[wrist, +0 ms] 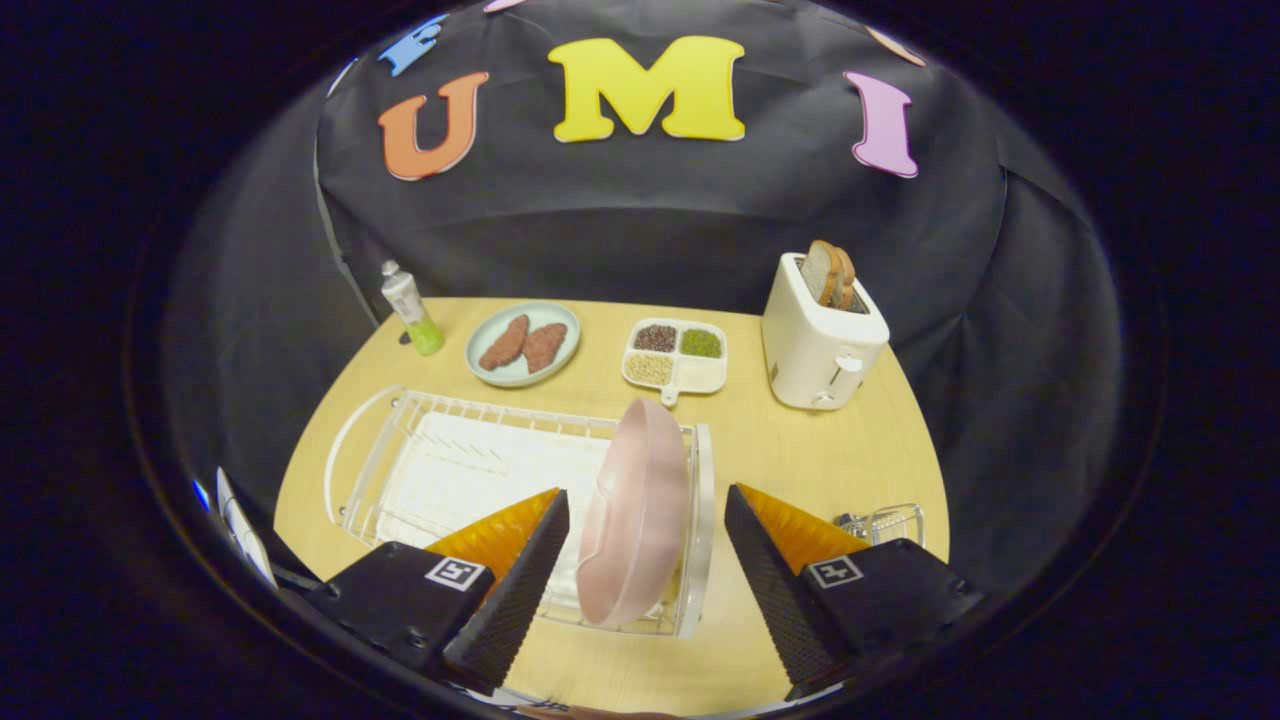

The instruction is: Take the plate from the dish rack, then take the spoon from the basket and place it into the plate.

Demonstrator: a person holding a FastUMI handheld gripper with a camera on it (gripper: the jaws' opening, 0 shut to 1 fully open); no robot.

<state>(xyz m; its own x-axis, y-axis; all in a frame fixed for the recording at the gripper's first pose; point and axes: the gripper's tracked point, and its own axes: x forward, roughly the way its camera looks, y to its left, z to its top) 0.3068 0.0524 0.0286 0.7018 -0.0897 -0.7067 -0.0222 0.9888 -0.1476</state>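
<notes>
The pink plate (636, 510) stands on edge in the white rack (500, 470), smooth and matte. The gripper (645, 555) is wide, the plate between its fingers, untouched. The tube (412, 308) at 11 o'clock has a label too small to read.

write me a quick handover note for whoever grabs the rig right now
Gripper: open, fingers either side of the pink plate, not pressing on it.
Plate: on edge at the end of the dish rack nearest the basket.
Basket: wire, just beyond the finger on the toaster's side; I cannot make out the spoon in it.
Done: nothing yet; plate not lifted.
Left: close on the plate, take it out and set it on the table, then fetch the spoon from the basket and put it in the plate.
</notes>
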